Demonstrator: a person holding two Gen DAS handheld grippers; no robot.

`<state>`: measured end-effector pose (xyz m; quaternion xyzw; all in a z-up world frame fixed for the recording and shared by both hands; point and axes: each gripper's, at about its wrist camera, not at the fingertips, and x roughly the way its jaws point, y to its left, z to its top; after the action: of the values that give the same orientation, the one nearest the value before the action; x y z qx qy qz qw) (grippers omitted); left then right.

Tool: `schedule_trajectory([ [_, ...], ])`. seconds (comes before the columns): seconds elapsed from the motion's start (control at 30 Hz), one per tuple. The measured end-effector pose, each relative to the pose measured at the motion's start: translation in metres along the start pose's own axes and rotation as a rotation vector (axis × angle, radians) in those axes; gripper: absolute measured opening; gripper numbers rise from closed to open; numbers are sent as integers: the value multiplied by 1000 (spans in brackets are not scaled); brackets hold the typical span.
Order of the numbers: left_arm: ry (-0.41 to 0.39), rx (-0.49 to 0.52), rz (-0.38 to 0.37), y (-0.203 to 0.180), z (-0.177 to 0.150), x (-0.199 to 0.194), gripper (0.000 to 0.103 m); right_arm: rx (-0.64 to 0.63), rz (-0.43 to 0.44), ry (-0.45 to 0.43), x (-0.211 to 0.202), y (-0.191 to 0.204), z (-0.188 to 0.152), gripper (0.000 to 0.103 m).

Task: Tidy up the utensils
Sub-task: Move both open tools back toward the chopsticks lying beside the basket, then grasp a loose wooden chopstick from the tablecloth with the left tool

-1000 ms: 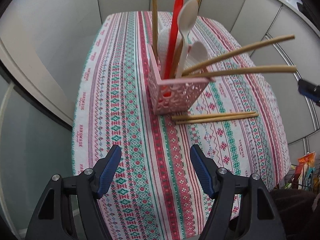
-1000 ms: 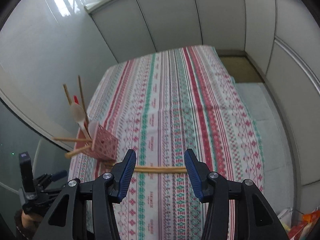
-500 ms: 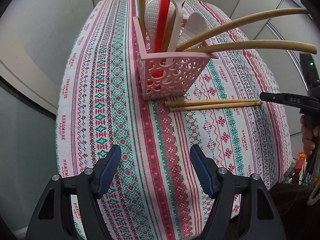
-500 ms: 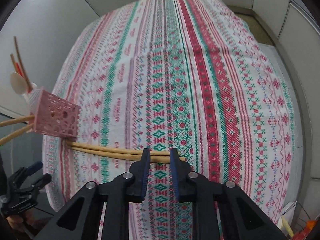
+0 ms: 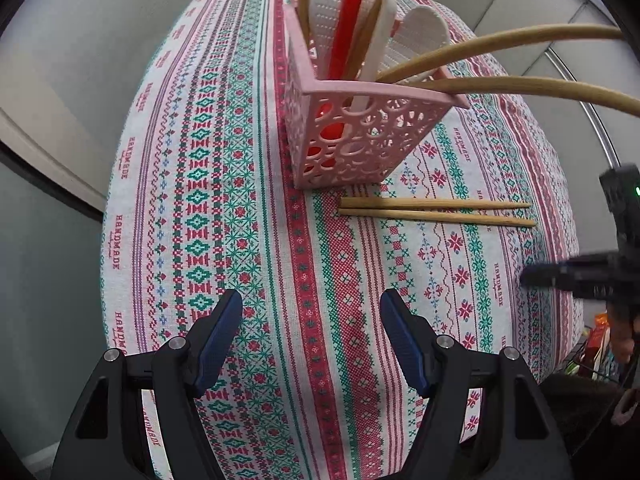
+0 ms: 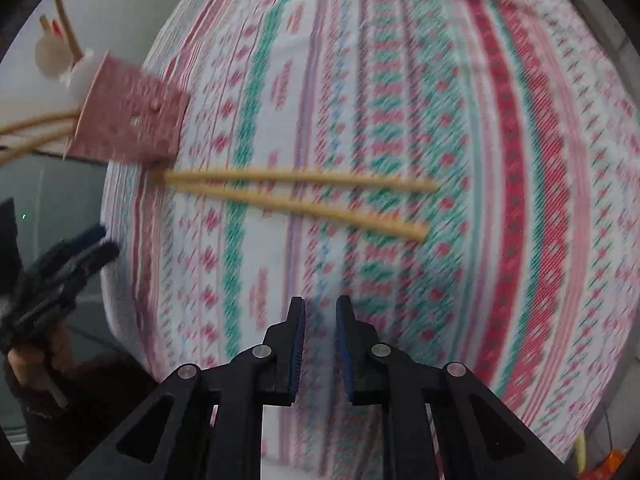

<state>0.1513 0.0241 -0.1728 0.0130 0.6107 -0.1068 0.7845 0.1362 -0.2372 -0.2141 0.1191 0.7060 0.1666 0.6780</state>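
A pink perforated holder stands on the patterned tablecloth. In it are a red utensil, white spoons and wooden chopsticks that lean out to the right. Two loose chopsticks lie side by side on the cloth just below the holder. My left gripper hangs open over the cloth, short of the holder, holding nothing. My right gripper is narrowed to a small gap with nothing in it. The loose chopsticks lie a little ahead of its tips, and the holder is at upper left.
The cloth-covered table drops off at its near edge, and grey panel walls surround it. A hand holds the left gripper at the table's left edge. The blurred right gripper shows at the right of the left wrist view.
My right gripper has come down close to the cloth, tilted downward, and narrowed its jaws from wide to a small gap. My left gripper sank slightly toward the holder.
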Motion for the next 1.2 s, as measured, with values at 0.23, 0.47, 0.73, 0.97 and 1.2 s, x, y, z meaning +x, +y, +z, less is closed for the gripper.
schedule_trajectory([
  [0.23, -4, -74, -27, 7, 4, 1, 73, 40, -51, -214, -30, -2, 7, 16],
  [0.47, 11, -97, -38, 2, 7, 8, 73, 118, -109, -213, -7, -23, 21, 16],
  [0.73, -5, -190, -60, 22, 10, 11, 73, 13, -3, -23, 29, 10, 3, 17],
  [0.97, 0, -282, -102, 33, 12, 16, 58, -96, 51, 105, 58, 56, -19, 18],
  [1.2, -6, -345, -90, 8, 16, 34, 49, -53, 25, 18, 47, 61, -11, 18],
])
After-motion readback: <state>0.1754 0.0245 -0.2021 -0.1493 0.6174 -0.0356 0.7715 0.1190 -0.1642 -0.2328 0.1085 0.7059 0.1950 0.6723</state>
